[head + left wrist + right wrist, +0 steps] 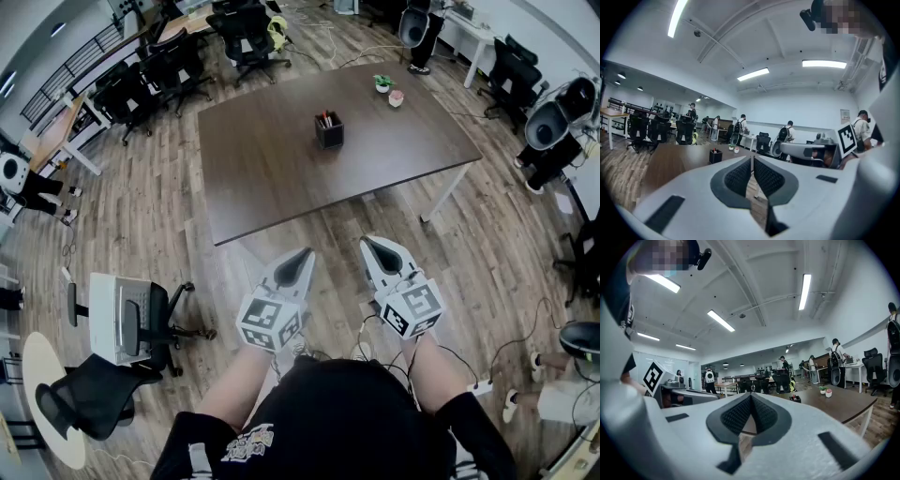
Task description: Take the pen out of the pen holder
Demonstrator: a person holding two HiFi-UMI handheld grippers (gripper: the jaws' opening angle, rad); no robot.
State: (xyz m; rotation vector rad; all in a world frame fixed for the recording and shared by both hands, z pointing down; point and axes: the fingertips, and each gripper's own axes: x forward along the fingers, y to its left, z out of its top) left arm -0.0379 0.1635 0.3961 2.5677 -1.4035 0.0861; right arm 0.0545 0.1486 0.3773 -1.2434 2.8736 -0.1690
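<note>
The person [347, 422] stands back from the table with a gripper in each hand, both held roughly level over the wooden floor [506, 253]. Left gripper [302, 255]: jaws pressed together, nothing between them. Right gripper [367, 242]: jaws likewise pressed together and empty. Both tips stop short of the near edge of the dark brown table [272, 178]. The black pen holder [329, 131] stands upright near the table's middle, well apart from both grippers, with the pens [325, 118] inside it. Two small potted plants [382, 83] sit beyond it, toward the far right corner. Black office chairs [169, 66] stand past the table's far side.
</note>
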